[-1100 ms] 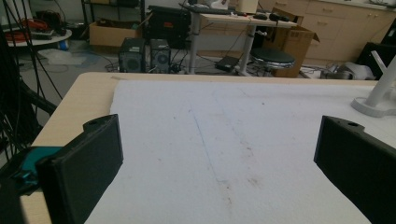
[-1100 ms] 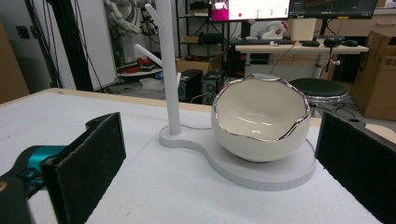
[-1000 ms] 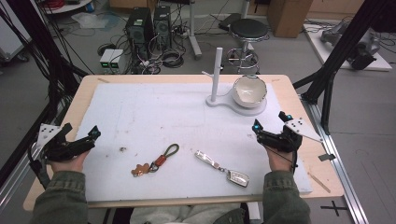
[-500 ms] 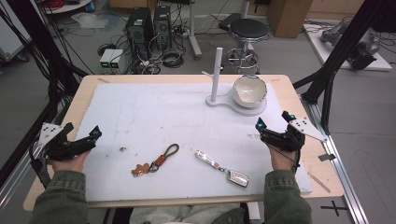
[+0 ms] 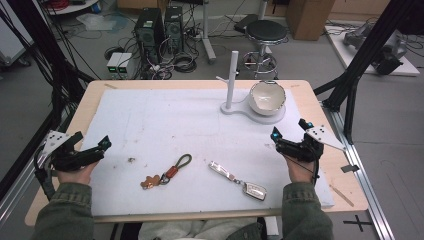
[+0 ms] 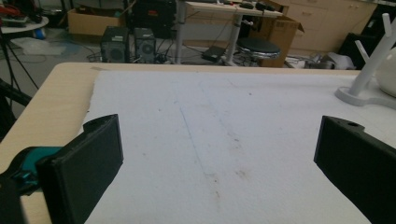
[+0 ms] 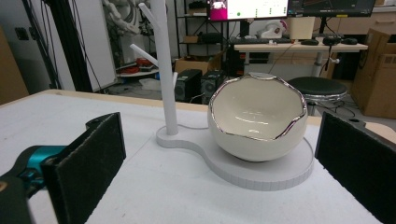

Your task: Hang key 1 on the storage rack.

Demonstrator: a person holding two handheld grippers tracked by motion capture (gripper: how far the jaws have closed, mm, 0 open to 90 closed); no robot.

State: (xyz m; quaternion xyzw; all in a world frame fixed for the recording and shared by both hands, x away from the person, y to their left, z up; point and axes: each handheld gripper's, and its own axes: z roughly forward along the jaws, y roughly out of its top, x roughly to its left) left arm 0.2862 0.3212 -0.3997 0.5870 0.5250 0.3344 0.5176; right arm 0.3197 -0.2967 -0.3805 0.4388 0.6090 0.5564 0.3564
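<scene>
Both grippers, left gripper (image 5: 97, 148) and right gripper (image 5: 290, 132), gape wide and hold nothing. On the white mat (image 5: 165, 115), the eggshell bowl (image 5: 267, 97) looks fragile, best left alone; the metal key fob (image 5: 239, 180) seems stiff, slippery, while the corded keychain (image 5: 167, 172) looks light, limp, easiest pinched at its loop.

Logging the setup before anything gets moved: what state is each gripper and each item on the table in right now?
Left gripper: open, empty, held at the table's left edge.
Right gripper: open, empty, facing the bowl.
Egg-shaped bowl: upright on the stand's base, empty.
White branched stand: upright, nothing hanging on it.
Loop keychain: lying flat on the white mat.
Car key with metal strap: lying flat, apart from the keychain.
</scene>
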